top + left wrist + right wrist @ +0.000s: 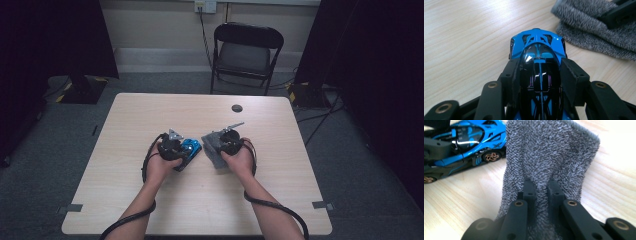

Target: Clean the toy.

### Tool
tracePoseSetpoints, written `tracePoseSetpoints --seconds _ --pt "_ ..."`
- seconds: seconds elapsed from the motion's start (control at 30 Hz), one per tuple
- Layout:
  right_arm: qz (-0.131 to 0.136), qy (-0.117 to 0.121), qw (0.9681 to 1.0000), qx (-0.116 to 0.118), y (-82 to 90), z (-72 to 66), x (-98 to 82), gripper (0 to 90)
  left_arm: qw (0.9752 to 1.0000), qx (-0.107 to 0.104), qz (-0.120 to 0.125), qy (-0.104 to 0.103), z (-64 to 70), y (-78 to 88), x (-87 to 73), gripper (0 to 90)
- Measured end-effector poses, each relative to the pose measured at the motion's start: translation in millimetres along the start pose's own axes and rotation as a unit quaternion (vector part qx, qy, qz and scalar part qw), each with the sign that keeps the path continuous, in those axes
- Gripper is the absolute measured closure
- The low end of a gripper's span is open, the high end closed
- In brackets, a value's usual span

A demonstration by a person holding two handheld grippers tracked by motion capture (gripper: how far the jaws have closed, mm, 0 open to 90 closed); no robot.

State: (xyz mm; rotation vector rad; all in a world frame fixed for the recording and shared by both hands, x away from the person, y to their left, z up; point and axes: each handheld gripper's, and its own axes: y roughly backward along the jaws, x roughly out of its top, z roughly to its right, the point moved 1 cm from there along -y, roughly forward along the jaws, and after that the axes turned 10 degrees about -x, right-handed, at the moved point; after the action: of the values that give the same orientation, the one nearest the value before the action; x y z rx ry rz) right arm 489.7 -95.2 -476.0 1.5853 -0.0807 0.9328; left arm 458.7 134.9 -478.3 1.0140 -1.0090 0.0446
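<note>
Left hand-held gripper (537,75) is clamping a blue and black toy car (537,53) across its body, one black pad on each flank, nose poking out past the fingertips. Car is sitting low over the table (150,210); wheels look to be resting on the wood, though the high view is too small to be sure.

Right hand-held gripper (541,191) is pinching a grey fuzzy cloth (551,152), jaws squeezed together on a bunched fold, the rest of the cloth hanging forward from the pads.

Progress, as judged: both pick-ups are done, car in one grip, cloth in the other. The wiping itself is looking not yet begun, since the cloth is lying just beside the car and not touching its paint. Left to do: bringing cloth onto the bodywork and rubbing it over.

Outward: in the right gripper view, car is sitting left of the cloth, side-on, bronze wheels showing.
</note>
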Motion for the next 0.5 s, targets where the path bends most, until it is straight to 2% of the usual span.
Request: tracePoseSetpoints --seconds 0.17,0.5 --pt "-0.004 0.006 1.0000 0.006 -1.8 -5.4 0.3 80.2 1.0000 0.001 -0.001 0.000 -0.1 0.1 0.2 51.5" --pt "-0.009 0.036 0.9991 0.020 -2.4 -22.7 0.1 80.1 1.0000 0.001 -0.001 0.000 -0.1 -0.1 0.2 51.5"
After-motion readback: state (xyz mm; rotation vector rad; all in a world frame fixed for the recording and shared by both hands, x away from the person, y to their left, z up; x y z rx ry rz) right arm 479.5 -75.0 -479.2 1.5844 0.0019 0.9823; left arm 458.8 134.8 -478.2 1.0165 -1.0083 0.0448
